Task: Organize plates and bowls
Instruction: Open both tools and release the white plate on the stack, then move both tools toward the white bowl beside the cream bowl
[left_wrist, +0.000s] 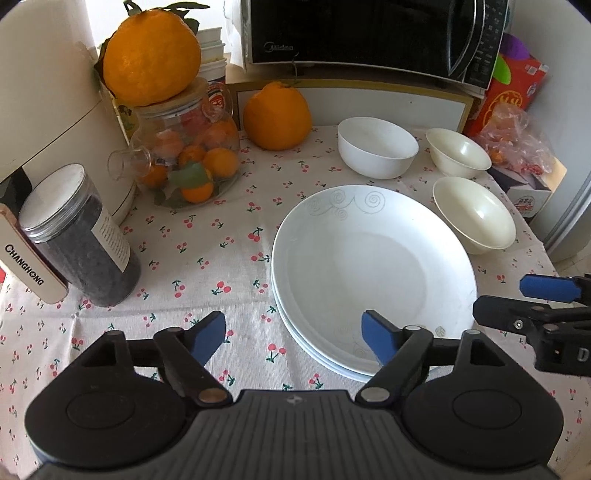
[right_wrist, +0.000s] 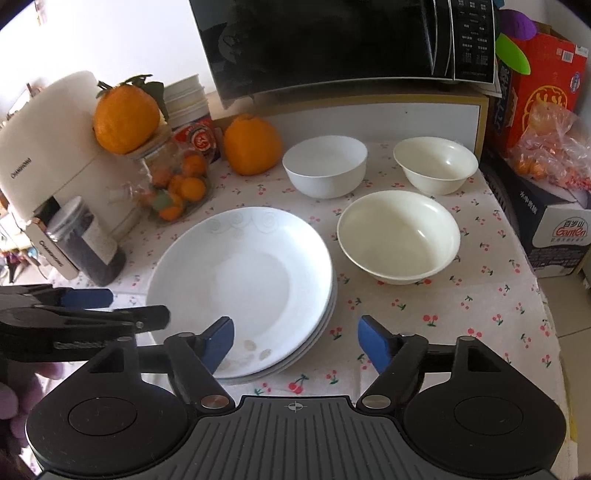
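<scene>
Three bowls (right_wrist: 399, 236) sit apart at the back right of the bench (right_wrist: 424, 332), beside the plates (right_wrist: 240, 273) already stacked at its middle. Both my left hand-held gripper (left_wrist: 293, 338) and right hand-held gripper (right_wrist: 295, 341) hang spread wide, holding nothing. I judge the bowls stiff, glossy, slippery and breakable, fairly light; I'd pinch the nearest cream bowl across its rim wall.

— Where are the plates sitting?
— The stacked white plates (right_wrist: 240, 269) are lying flat, centre.
— The bowls?
— A white bowl (right_wrist: 327, 166) and two cream bowls (right_wrist: 399, 236) (right_wrist: 436, 164) are standing upright, separate, behind and right.
</scene>
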